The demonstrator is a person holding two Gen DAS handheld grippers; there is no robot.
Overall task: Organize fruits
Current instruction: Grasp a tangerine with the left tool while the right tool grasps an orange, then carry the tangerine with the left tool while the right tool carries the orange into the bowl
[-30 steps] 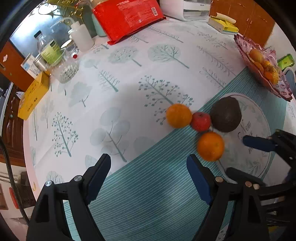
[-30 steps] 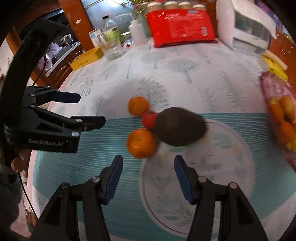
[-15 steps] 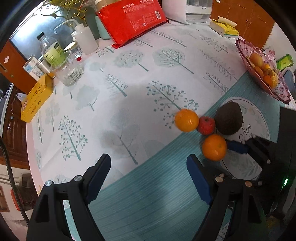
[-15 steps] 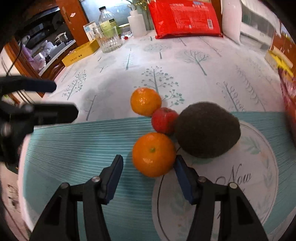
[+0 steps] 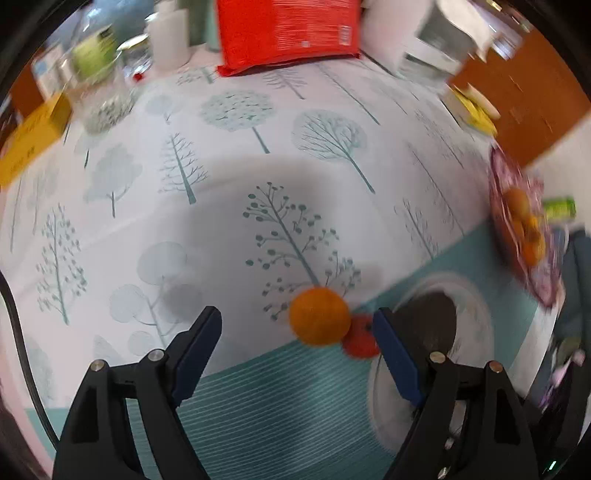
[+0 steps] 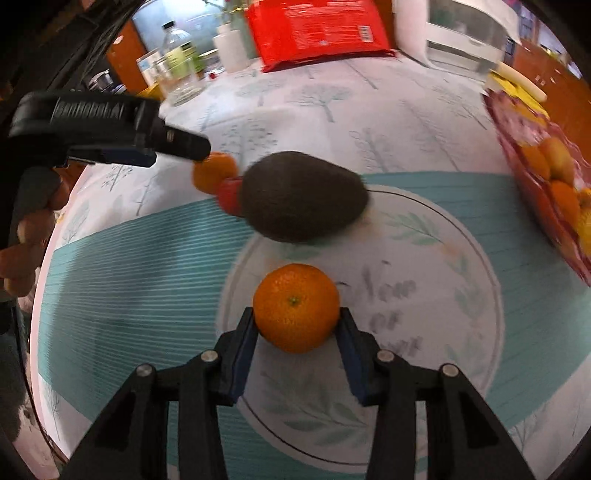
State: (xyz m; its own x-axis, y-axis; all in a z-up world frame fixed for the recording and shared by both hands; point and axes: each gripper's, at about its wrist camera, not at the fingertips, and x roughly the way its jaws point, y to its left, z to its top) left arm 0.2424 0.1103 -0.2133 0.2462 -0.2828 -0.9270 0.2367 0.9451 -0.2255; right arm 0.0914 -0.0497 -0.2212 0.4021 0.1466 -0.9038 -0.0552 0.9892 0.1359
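Right gripper [image 6: 295, 328]: jaws have just been closing and now press on both flanks of an orange mandarin [image 6: 296, 307], held between the blue pads, its stem dimple facing the camera; the fruit is near round, so no long axis can be told. Under it lies the white round print [image 6: 417, 266] of a teal striped placemat [image 6: 140, 266]. Just beyond the held mandarin: a dark avocado [image 6: 303, 195], long axis running across the line of the jaws, narrow end pointing right, resting on the far rim of the round print. Touching its left end: a small red fruit [image 6: 228, 195], and beyond that a second mandarin [image 6: 212, 173], the three in a row slanting away to the left. Left gripper [image 5: 297, 332]: jaws wide apart, nothing pressed; the second mandarin [image 5: 319, 315] sits just ahead between the tips, nearer the right finger, with the red fruit [image 5: 360, 341] against that finger and the avocado [image 5: 428, 321] behind it. From the right wrist view, the left gripper [image 6: 177, 142] reaches in from the left, a person's hand [image 6: 26, 240] on its handle. Surface: a white tablecloth [image 5: 229, 177] printed with pale trees. Far right: a pink patterned fruit dish [image 6: 517, 147] holding orange and yellow fruit. Far edge: a red packet [image 6: 317, 29], a white appliance [image 6: 461, 40], bottles and a glass, a yellow box [image 5: 33, 136], and brown wooden cabinets behind.
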